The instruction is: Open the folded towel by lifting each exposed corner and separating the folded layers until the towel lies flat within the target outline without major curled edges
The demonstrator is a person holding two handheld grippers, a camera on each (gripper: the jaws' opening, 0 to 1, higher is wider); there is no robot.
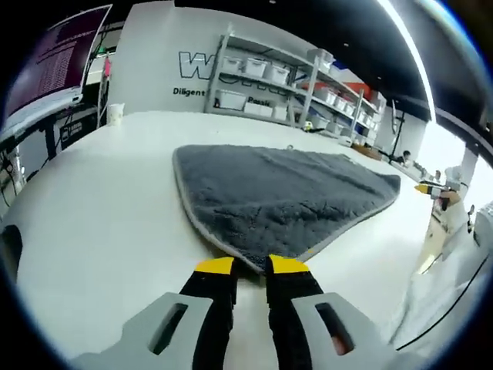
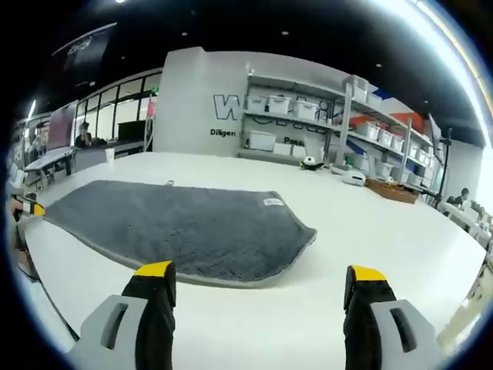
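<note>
A dark grey towel [image 1: 277, 193] with a pale hem lies spread on the white table [image 1: 100, 208], its near corner pointing at me. My left gripper [image 1: 252, 266] has its yellow-tipped jaws drawn close together, pinching that near corner. In the right gripper view the same towel [image 2: 177, 227] stretches leftward, a small white label [image 2: 273, 202] at its far edge. My right gripper [image 2: 261, 271] stands wide open just short of the towel's rounded near corner, with nothing between its fingers. The left gripper [image 2: 23, 206] shows at the towel's far left end, and the right gripper [image 1: 435, 190] shows at the right edge.
Shelves with white bins [image 2: 308, 116] line the back wall. A white cup [image 1: 115, 114] stands at the table's far left. Small white items [image 2: 353, 179] and a brown box [image 2: 393, 190] sit at the far right. A monitor [image 1: 58, 54] hangs left.
</note>
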